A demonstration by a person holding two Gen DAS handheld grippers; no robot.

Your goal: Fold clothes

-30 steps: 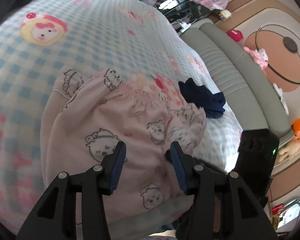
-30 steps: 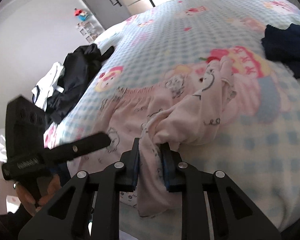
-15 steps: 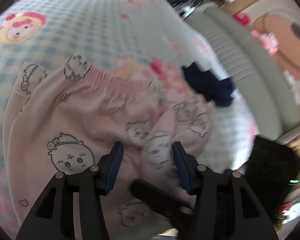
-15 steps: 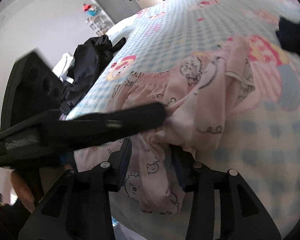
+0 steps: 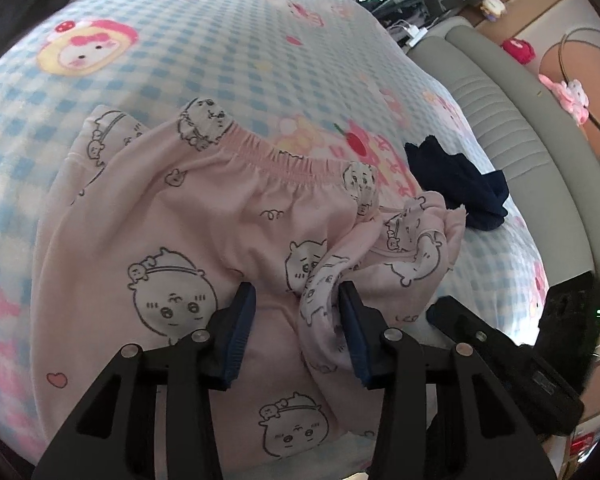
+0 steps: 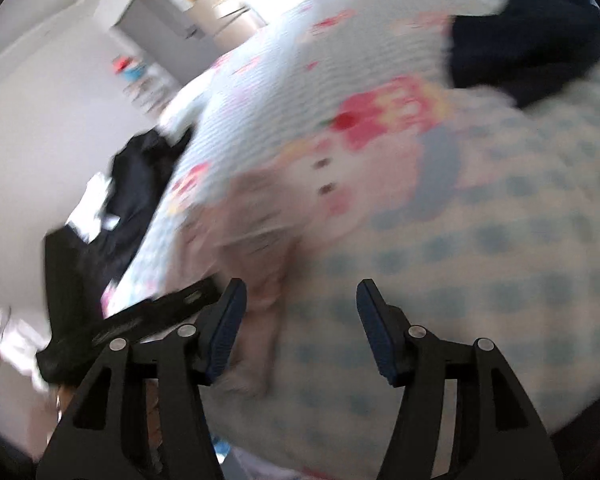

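The left gripper [image 5: 296, 312] hangs over a pair of pink cartoon-print pyjama shorts [image 5: 204, 240] on a blue-checked bedspread [image 5: 204, 32], its jaws easing together with a bunched ridge of the cloth standing between them; the right-hand pad touches that ridge, the other pad stands clear, so nothing is pinched. The right gripper [image 6: 298, 320] is widening, its jaws spread over bare bedspread with the edge of the pink cloth lying just inside its left finger, untouched as far as the blur allows.

The shorts lie directly ahead of and beneath the left gripper, their gathered waistband [image 5: 268, 156] running across the far edge from left to right, so the garment's long axis sits crosswise to the fingers. A rumpled leg end [image 5: 416, 232] is heaped to the right, beside a dark navy garment [image 5: 460, 184] that lies apart from the shorts. Judging by position, the left gripper is the nearer to the bunched ridge; the right one sits off the garment's right edge. No basket, box or other container shows in either view; a black heap of clothing [image 6: 100, 216] lies at the bed's far left edge.
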